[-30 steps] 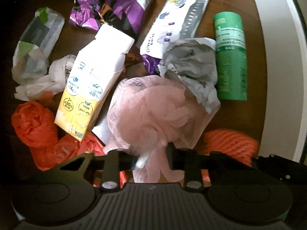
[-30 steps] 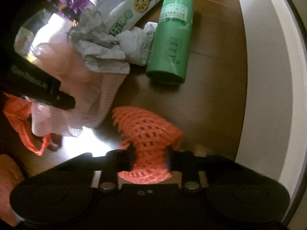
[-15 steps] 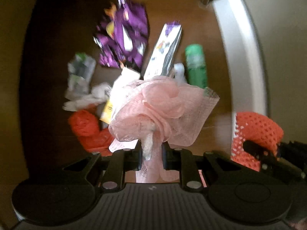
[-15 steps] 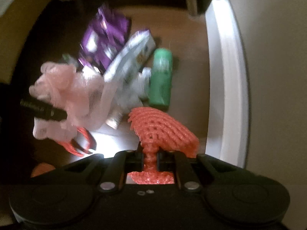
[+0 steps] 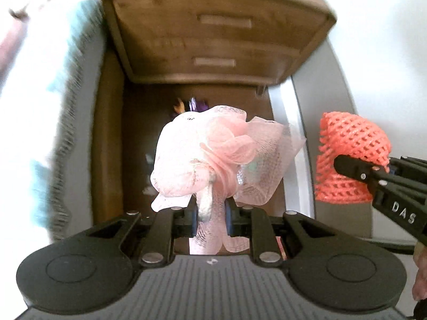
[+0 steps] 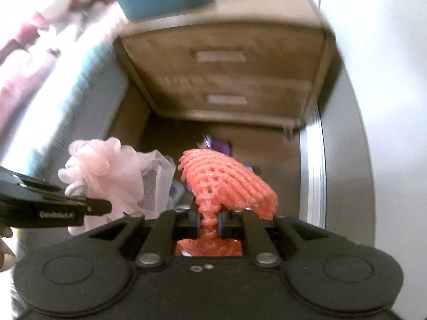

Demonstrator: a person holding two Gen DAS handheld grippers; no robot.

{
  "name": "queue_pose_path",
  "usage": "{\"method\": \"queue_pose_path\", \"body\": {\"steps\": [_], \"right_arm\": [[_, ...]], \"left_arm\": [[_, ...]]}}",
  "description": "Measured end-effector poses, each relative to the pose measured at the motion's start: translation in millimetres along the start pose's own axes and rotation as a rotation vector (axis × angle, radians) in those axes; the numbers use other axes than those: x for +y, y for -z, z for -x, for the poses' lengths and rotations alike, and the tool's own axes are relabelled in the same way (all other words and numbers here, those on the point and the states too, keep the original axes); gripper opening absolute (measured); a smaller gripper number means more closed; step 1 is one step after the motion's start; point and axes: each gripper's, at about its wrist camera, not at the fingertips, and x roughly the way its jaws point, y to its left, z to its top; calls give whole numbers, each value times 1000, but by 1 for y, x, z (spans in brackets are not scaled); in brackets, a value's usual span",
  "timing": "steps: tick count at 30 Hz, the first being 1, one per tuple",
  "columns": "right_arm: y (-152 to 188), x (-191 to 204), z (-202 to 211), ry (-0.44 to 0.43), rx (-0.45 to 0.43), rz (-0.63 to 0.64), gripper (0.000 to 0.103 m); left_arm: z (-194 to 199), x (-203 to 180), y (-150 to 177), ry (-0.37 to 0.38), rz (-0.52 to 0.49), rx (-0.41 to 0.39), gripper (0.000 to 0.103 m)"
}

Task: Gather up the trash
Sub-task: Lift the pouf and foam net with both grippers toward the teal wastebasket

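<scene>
Bright, washed-out edges, motion blur, fisheye bending, and a dim centre floor.

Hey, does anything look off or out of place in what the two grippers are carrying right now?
Nothing looks damaged or spilled. The left gripper pinches the pink mesh pouf by its gathered end, and the right gripper pinches the orange foam net at its narrow neck. Purple wrappers lie on the floor below.

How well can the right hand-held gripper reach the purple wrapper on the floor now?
Probably not: the right hand-held gripper is shut on the orange foam net, raised far above the purple wrapper, so it has no free grip.
</scene>
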Motion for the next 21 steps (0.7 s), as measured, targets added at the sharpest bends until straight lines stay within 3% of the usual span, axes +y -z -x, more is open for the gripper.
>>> {"method": "queue_pose_path", "body": {"steps": [10,15,21], "right_arm": [[-104,79,114,-15,-182,77,10],[-152,113,166,-36,-281,91,11],[-220,134,200,-21,-380,150,11]], "left_arm": [[175,31,-56,50,-63,-232,18],[240,46,-88,66,-81,-344,19],[295,53,-142,41,-78,-458,19]]}}
